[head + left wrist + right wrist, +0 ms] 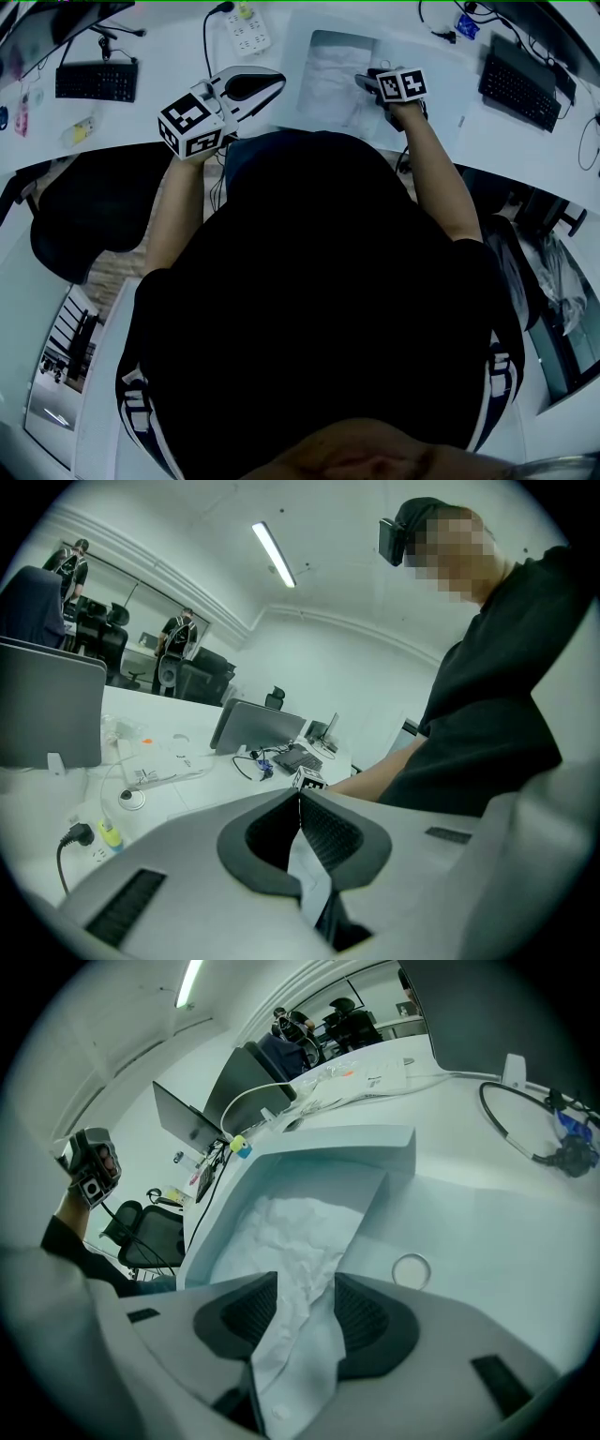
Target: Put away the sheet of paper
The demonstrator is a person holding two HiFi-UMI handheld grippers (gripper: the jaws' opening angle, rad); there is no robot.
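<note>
Crumpled white paper sheet [291,1241], creased & wrinkly, lies in pale shallow rectangular tray [319,1147] on smooth white desk [487,1204]. Its near end runs btwn R gripper's [305,1312] ribbed dark pads; jaws wide apart, not pinching it. L gripper [300,801]: pads together at tips, nothing btwn. Head view: person's dark torso hides desk's near edge. Label print on desk items too small to read.

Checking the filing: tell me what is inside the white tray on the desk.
A crumpled sheet of paper lies inside the tray, one end trailing out between the right tool's open jaws. Whatever is under the sheet is covered.
</note>
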